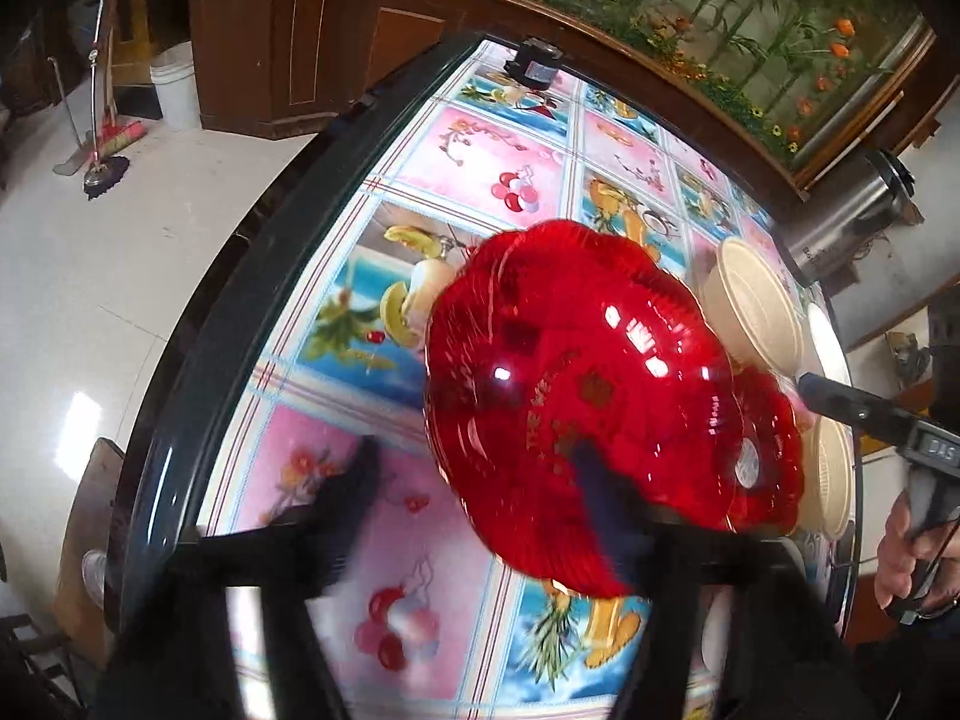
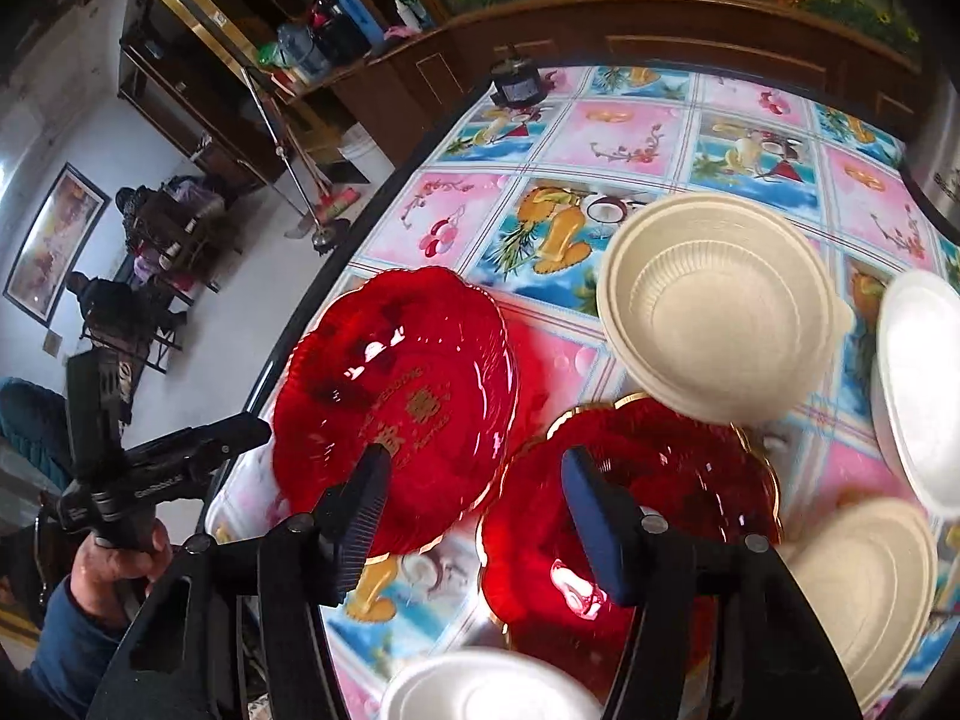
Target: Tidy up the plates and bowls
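Your left gripper (image 1: 474,474) straddles the rim of the scalloped red plastic plate (image 1: 576,384), half-open; your right gripper (image 2: 474,474), jaws narrower and empty, hovers over the second red plate (image 2: 660,498) for stacking.

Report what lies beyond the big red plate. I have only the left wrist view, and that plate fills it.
Observer: A second red plate with a gold rim lies flat beside the first red plate, on the side towards the beige bowls.
Operator: Give me the right gripper's position.
Observer: The right gripper hovers with its jaws open over the gap between the two red plates, and it holds nothing.
Operator: Name whatever is nearest the person.
Observer: A white dish sits just on the near side of the second red plate, partly out of frame.
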Available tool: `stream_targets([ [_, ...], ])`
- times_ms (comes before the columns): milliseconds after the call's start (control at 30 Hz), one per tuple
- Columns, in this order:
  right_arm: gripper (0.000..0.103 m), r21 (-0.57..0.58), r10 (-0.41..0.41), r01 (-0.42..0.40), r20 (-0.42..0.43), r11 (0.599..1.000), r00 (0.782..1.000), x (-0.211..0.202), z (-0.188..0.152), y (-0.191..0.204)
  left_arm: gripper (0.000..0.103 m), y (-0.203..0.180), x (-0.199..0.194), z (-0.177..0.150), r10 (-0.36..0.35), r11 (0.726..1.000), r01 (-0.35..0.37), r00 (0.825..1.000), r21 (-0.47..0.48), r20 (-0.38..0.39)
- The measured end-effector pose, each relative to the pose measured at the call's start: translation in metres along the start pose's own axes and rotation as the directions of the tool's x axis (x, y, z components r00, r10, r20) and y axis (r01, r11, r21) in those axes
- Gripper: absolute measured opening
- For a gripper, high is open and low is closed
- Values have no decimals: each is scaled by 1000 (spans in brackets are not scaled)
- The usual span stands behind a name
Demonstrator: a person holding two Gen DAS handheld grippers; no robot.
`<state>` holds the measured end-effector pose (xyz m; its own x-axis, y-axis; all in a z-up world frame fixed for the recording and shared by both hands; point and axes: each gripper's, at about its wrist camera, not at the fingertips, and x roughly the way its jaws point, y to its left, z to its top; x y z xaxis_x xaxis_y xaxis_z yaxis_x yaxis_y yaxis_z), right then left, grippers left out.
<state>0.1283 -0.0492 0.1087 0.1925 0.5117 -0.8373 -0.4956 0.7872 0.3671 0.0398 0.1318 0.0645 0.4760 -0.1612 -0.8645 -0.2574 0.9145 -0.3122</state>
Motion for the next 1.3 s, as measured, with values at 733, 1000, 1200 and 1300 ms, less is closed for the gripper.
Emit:
stream_targets([
  [733,23,41,-28,33,-116,999,993,64,18,-18,17,6,50,17,0,1000,0,998,-2,-62],
  [1000,11,30,-33,37,-110,999,993,66,8,-10,13,10,46,10,22,1000,-22,998,0,-56],
  [1200,11,26,-14,17,-114,1000,993,64,0,1,13,17,37,1,35,999,-35,998,-15,-47],
  [1300,11,27,1,2,-119,1000,993,62,-4,7,13,23,30,-6,37,999,-38,998,-25,-41],
])
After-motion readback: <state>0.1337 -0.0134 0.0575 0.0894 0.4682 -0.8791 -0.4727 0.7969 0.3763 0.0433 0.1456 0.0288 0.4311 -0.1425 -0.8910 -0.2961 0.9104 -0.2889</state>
